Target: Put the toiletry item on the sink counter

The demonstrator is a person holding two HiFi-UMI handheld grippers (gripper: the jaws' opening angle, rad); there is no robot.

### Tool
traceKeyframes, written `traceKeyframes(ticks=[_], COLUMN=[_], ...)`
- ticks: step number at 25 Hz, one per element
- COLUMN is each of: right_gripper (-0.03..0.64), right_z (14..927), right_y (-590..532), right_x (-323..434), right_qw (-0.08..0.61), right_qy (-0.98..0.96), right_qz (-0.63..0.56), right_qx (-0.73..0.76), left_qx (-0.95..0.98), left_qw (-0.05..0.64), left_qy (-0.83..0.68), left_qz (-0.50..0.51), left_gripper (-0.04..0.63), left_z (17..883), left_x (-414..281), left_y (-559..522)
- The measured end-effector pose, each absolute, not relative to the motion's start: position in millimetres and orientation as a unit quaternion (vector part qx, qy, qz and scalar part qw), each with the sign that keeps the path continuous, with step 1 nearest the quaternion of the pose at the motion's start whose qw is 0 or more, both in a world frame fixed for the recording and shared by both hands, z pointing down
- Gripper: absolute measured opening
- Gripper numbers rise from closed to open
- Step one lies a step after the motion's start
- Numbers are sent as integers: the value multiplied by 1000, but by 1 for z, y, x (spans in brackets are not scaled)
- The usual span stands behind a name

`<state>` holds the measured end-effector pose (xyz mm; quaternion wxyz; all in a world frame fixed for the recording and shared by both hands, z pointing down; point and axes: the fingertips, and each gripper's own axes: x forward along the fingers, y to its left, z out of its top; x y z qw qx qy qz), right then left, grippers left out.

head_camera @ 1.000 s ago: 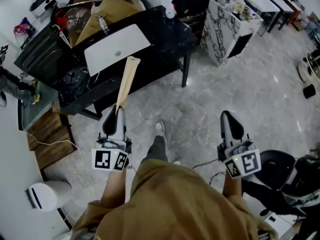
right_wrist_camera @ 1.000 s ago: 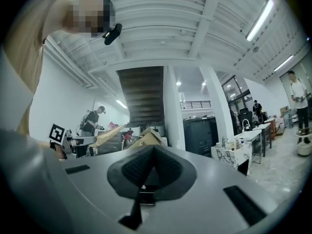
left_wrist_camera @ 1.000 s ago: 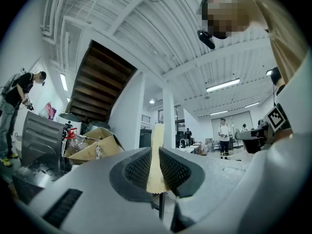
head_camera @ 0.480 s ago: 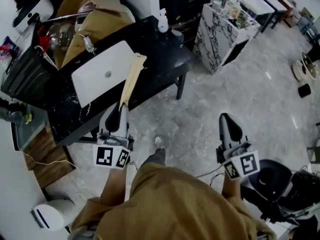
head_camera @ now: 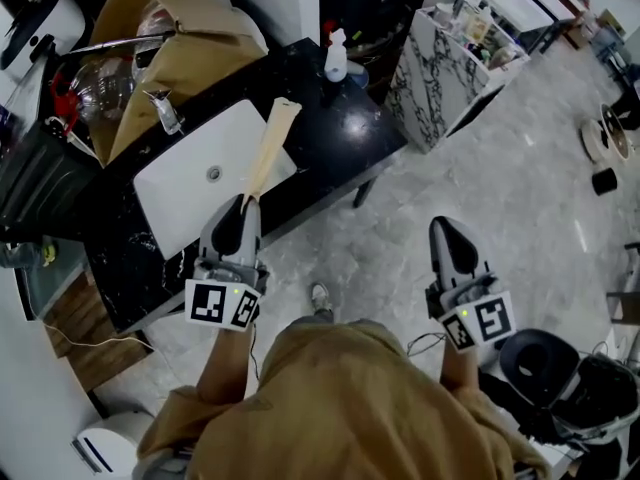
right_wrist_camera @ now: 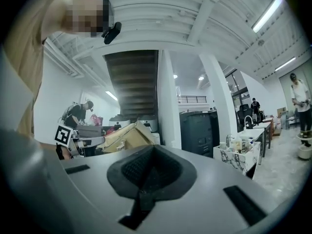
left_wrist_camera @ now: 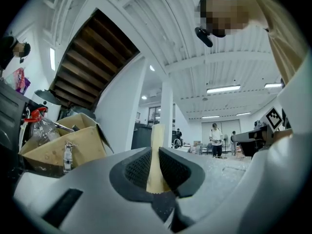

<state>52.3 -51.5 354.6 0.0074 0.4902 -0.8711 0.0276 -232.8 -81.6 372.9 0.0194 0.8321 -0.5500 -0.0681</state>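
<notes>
A long cream tube (head_camera: pixel 265 153), the toiletry item, sticks out forward from my left gripper (head_camera: pixel 238 218), which is shut on its near end. The tube's far end reaches over the white sink basin (head_camera: pixel 185 193) set in the black counter (head_camera: pixel 345 133). In the left gripper view the tube (left_wrist_camera: pixel 157 140) stands pinched between the dark ribbed pads (left_wrist_camera: pixel 138 168) of the left gripper (left_wrist_camera: pixel 155 152). My right gripper (head_camera: pixel 448 238) hangs over the marble floor to the right of the counter, shut, with nothing in it. The right gripper view shows that gripper (right_wrist_camera: pixel 153 152) with its pads together.
A chrome faucet (head_camera: pixel 165 111) stands behind the basin. An open cardboard box (head_camera: pixel 170 48) sits at the counter's back left, and a white spray bottle (head_camera: pixel 336 56) at its back right. A marble-patterned cabinet (head_camera: pixel 440 58) stands further right. My shoe (head_camera: pixel 320 298) is on the floor.
Both grippers have moved forward towards the counter. The tube's far end, earlier at the counter's front edge, now lies over the basin and counter top.
</notes>
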Motion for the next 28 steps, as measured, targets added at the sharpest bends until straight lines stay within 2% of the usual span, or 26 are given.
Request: traceKeyframes(ticks=[7, 14, 28], right_gripper=[3, 5, 3], right_z=[349, 353, 354], right_y=[-77, -107, -205], right_x=[54, 66, 91], right_qw=[16, 10, -9], right_qy=[-864, -871, -919], right_qz=[24, 29, 30], right_qx=[503, 491, 393], left_qx=[835, 838, 800], left_qw=[40, 49, 13], left_qy=[-544, -539, -596], left_qz=[-72, -66, -66], left_gripper=[40, 40, 40], left_z=[381, 387, 366], left_x=[-237, -211, -163], left_y=[-106, -130, -180])
